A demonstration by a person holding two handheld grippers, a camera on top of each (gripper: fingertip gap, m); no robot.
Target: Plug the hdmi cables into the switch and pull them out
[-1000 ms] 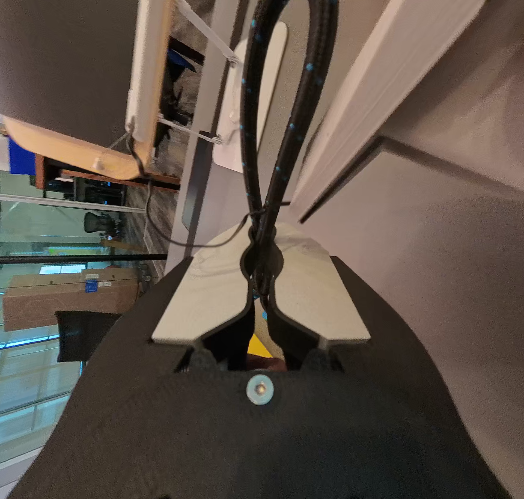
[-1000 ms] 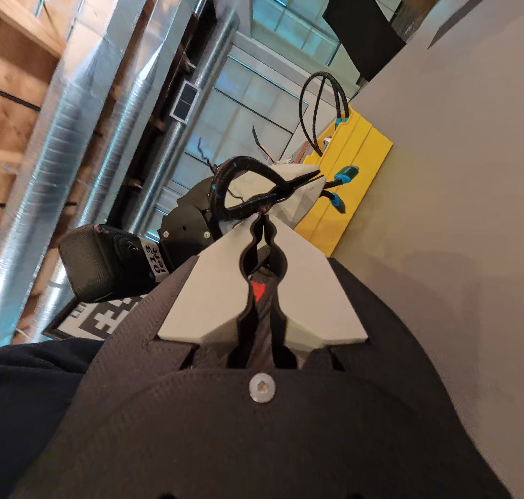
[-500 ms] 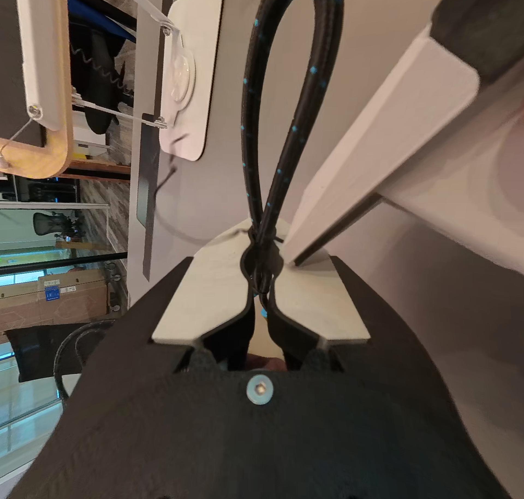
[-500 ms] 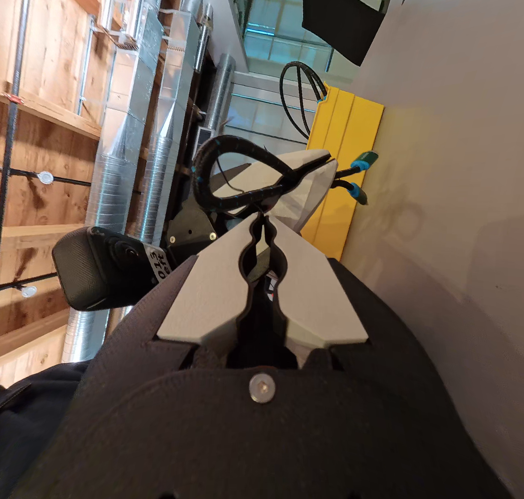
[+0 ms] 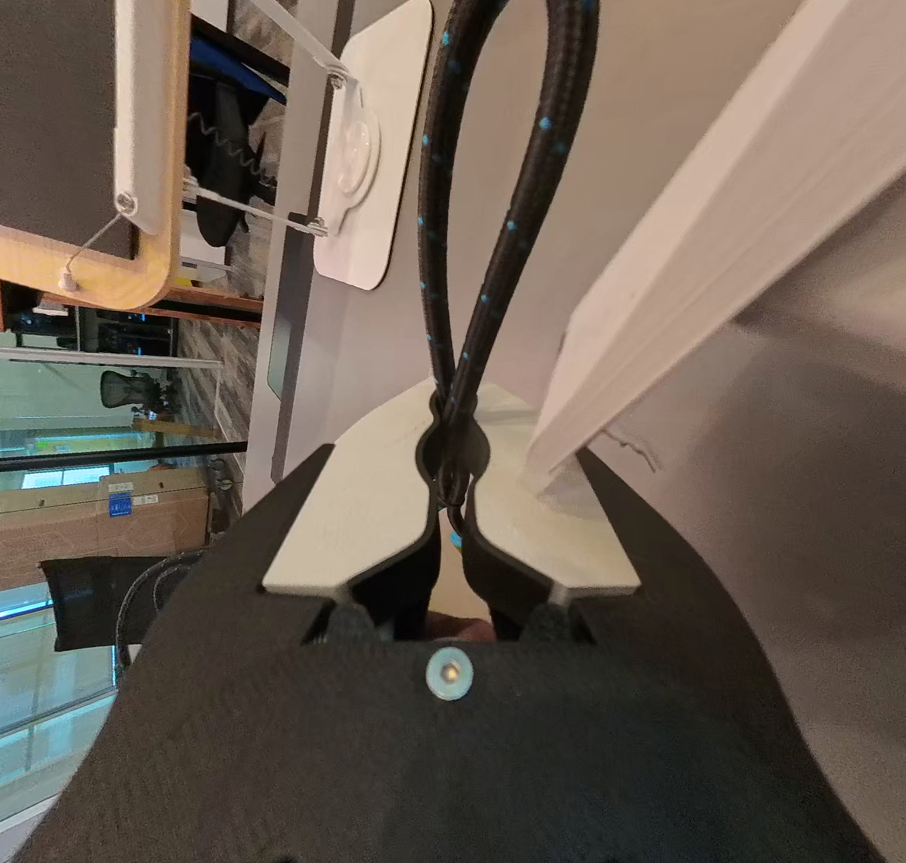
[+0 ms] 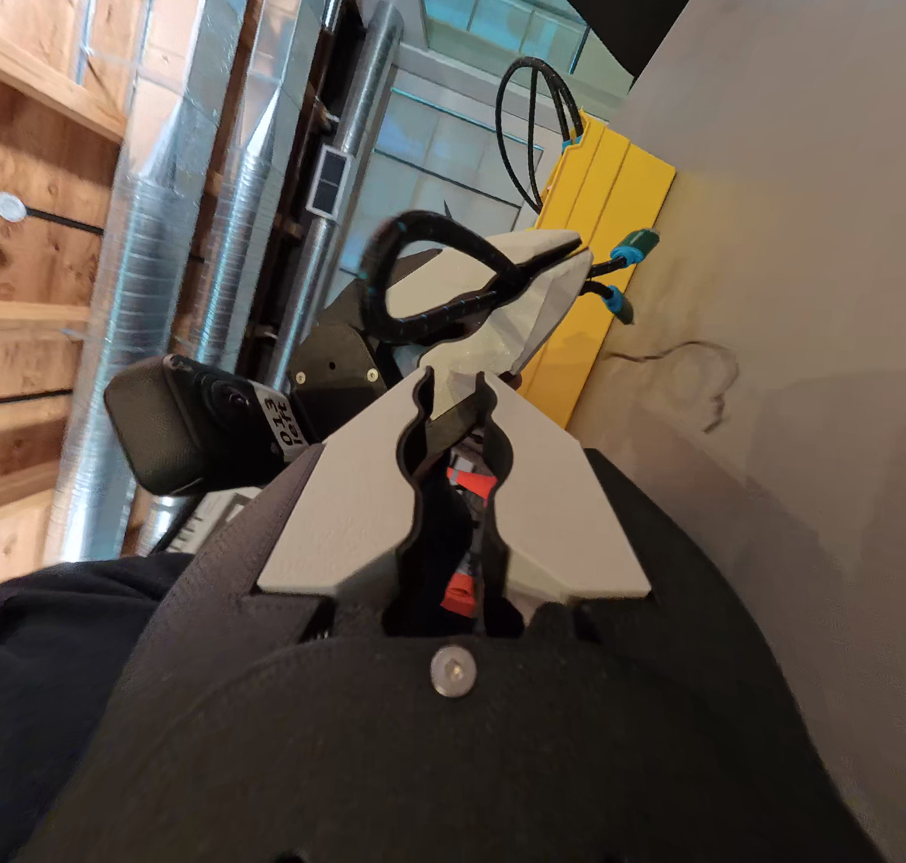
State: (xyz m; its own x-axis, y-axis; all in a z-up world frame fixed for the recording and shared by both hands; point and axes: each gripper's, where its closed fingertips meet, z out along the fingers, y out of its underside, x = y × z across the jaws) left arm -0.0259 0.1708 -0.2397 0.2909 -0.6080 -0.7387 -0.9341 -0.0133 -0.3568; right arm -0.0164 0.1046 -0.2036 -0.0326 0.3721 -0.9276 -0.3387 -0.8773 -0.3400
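Note:
My left gripper (image 5: pixel 453 398) is shut on a doubled loop of black braided HDMI cable with blue flecks (image 5: pixel 554 128). In the right wrist view the left gripper (image 6: pixel 578 251) holds that cable (image 6: pixel 387 260), and two teal plugs (image 6: pixel 637 246) stick out past its tips beside the yellow switch block (image 6: pixel 608 211). My right gripper (image 6: pixel 455 376) is slightly open and empty, close behind the left gripper. One of its white fingers (image 5: pixel 711 231) crosses the right side of the left wrist view.
A second black cable (image 6: pixel 515 103) loops out of the far end of the yellow block. The block lies on a grey table (image 6: pixel 784 251). A white pad (image 5: pixel 372 153) lies farther off. A dark sleeve (image 6: pixel 73 643) is at the lower left. Across from one pair of fingers to the other is roughly 7 cm.
My right gripper's fingers have parted from shut to slightly open. Both views have swung round. The left gripper keeps its hold on the cable loop.

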